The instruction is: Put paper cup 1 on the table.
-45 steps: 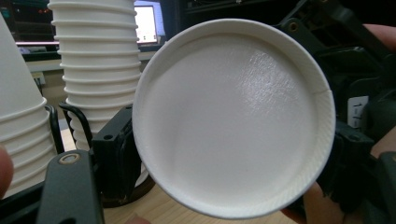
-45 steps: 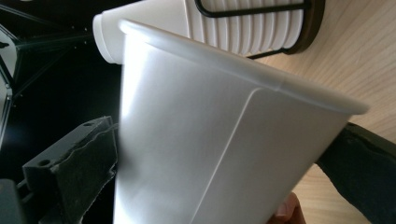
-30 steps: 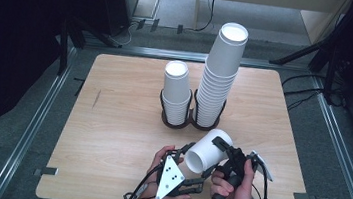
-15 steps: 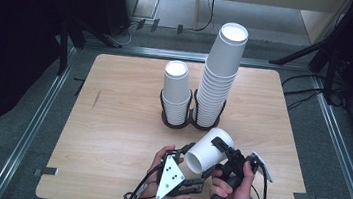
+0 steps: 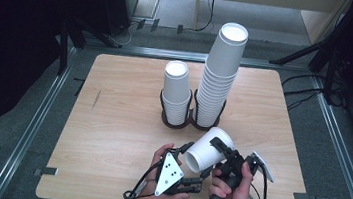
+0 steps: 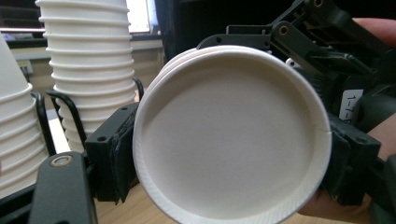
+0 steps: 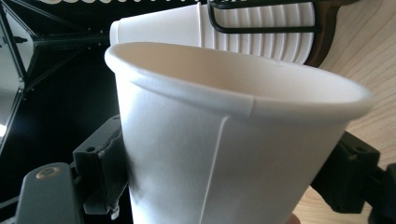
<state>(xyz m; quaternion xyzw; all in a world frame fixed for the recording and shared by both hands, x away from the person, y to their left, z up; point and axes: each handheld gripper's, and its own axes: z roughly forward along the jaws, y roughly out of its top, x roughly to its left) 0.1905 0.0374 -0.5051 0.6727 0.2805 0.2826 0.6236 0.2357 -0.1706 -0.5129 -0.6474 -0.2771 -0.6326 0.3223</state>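
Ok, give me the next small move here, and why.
Probably draw the left gripper back from the cup: its jaws have just been opening at the base, while the right gripper jaws have just been closing on the cup's wall, apparently taking it over.

A pale wooden worktop (image 5: 111,122) carries a dark wire holder (image 5: 190,122) near its middle. The holder's left ring holds a short stack of white paper cups (image 5: 176,92); its right ring holds a much taller stack (image 5: 219,79), just beside it.
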